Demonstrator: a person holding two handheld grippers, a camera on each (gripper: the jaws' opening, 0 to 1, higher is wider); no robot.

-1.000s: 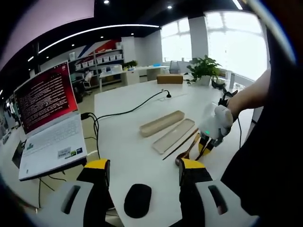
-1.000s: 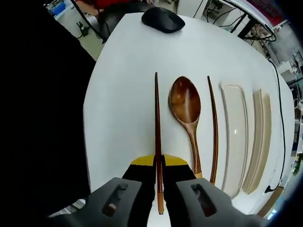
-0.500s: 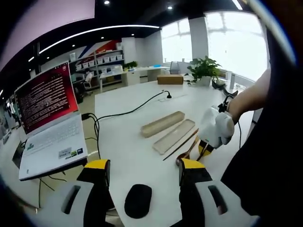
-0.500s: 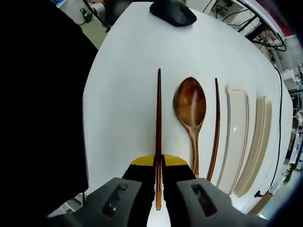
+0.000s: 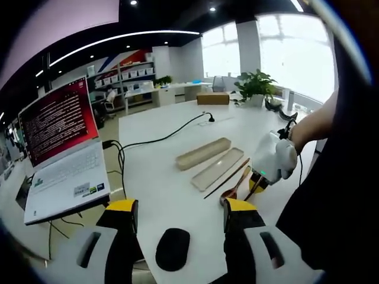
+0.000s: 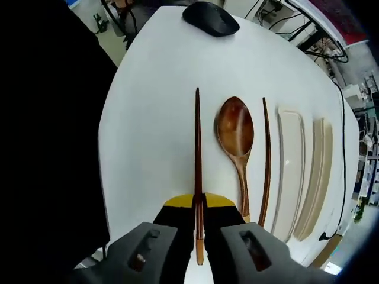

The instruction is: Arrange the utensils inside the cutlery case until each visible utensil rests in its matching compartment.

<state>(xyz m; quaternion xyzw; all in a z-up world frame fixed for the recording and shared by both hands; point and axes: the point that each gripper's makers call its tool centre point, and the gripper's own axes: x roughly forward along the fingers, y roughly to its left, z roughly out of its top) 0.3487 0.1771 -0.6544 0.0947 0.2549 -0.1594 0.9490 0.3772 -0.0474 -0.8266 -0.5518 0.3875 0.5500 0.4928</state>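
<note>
One chopstick [image 6: 198, 177] is clamped in the right hand-held gripper [image 6: 198, 208], its long axis along the jaws. Case [image 6: 289, 171] lies beyond the spoon [image 6: 235, 133]; left hand-held gripper [image 5: 176, 207] gapes empty.

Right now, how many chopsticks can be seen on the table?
2. One chopstick is clamped in the right gripper, left of the wooden spoon. The other chopstick lies on the table between the spoon and the case tray. None appears hidden.

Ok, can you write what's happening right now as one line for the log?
right gripper: shut on chopstick | left gripper: open, idle | spoon, second chopstick: on table | case: empty
</note>
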